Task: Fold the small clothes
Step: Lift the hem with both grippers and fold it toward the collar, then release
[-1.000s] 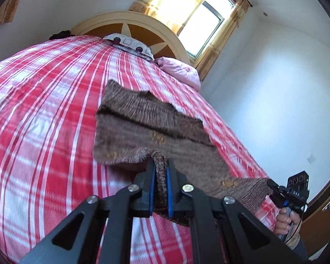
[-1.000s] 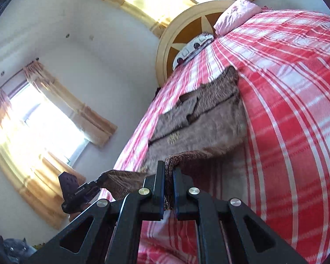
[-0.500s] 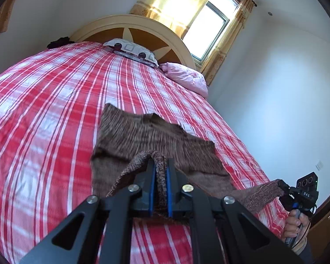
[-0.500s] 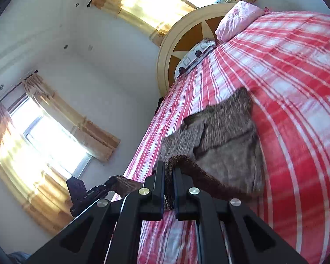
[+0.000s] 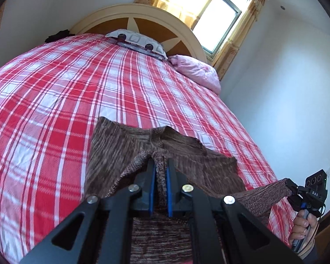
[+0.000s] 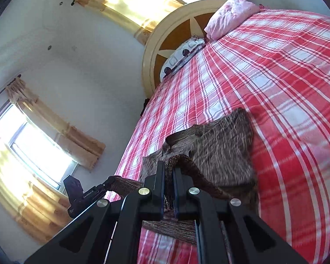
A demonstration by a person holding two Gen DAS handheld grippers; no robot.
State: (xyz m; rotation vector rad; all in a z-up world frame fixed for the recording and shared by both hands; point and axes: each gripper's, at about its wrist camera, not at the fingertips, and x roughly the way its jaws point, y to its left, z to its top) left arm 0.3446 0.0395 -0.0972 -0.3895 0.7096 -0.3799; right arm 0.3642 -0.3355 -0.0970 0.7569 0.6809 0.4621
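A small brown knitted garment [image 5: 121,149] lies on the red plaid bed; it also shows in the right wrist view [image 6: 222,151]. My left gripper [image 5: 160,165] is shut on one corner of its near edge and holds it lifted over the rest of the garment. My right gripper [image 6: 169,169] is shut on the other near corner, also lifted. The right gripper shows at the far right of the left wrist view [image 5: 294,189], with cloth stretched to it. The left gripper shows at the left of the right wrist view [image 6: 103,187]. The near edge hangs folded over the far part.
The red and white plaid bed [image 5: 55,101] fills the view. A patterned pillow [image 5: 138,41] and a pink pillow [image 5: 198,72] lie at the round wooden headboard [image 5: 143,19]. A white wall [image 5: 286,88] runs along the bed's right side.
Both grippers have carried the near edge of the garment forward toward the headboard, so it now lies further over the far part. Both stay shut on the cloth.
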